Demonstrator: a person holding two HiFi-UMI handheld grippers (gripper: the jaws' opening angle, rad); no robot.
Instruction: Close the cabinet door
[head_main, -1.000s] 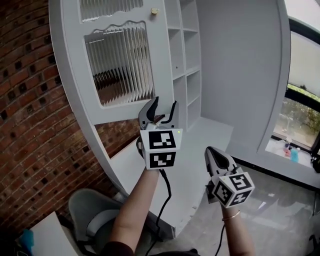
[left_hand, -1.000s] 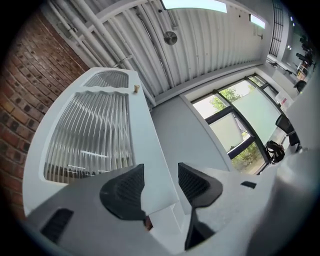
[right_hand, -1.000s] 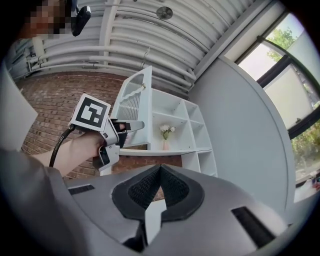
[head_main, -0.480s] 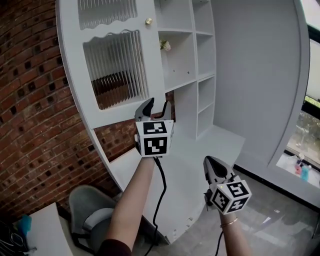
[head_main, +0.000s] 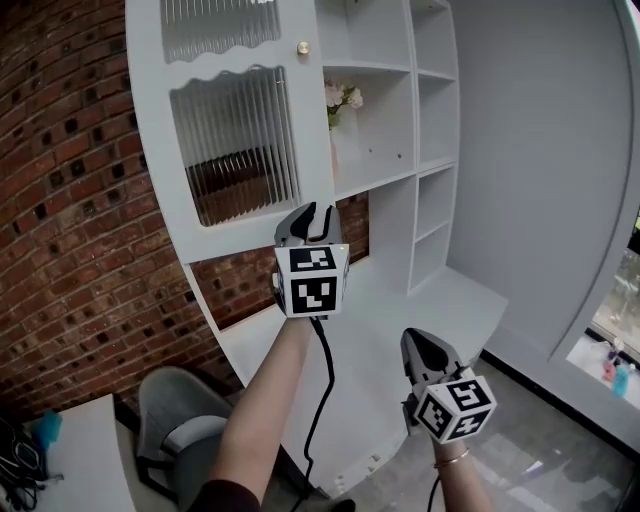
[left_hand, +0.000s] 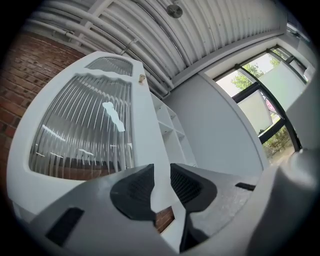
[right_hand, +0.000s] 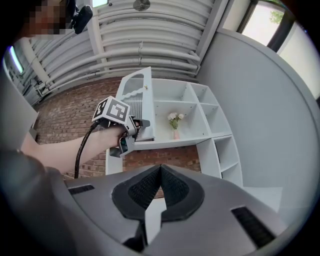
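Note:
The white cabinet door (head_main: 235, 140) with ribbed glass and a small brass knob (head_main: 303, 47) stands swung out from the shelves. My left gripper (head_main: 314, 215) is raised at the door's lower right corner. Its jaws are closing, and in the left gripper view the door's (left_hand: 85, 130) white edge shows in the narrow gap between the left gripper's (left_hand: 161, 182) pads. I see no pad pressing on it. My right gripper (head_main: 420, 345) hangs lower and to the right, shut on nothing. The right gripper view shows the left gripper (right_hand: 140, 125) at the door's (right_hand: 139, 97) bottom corner.
Open white shelves behind the door hold a vase of flowers (head_main: 340, 100). A white desk top (head_main: 400, 310) runs below the shelves, with a grey chair (head_main: 185, 430) beneath at the left. A brick wall (head_main: 70, 200) stands behind, and a curved white panel (head_main: 540, 150) at the right.
The left gripper's jaws have narrowed from wide open to a small gap at the door's lower edge. Both grippers have shifted, and more of the shelves with the flowers has come into view.

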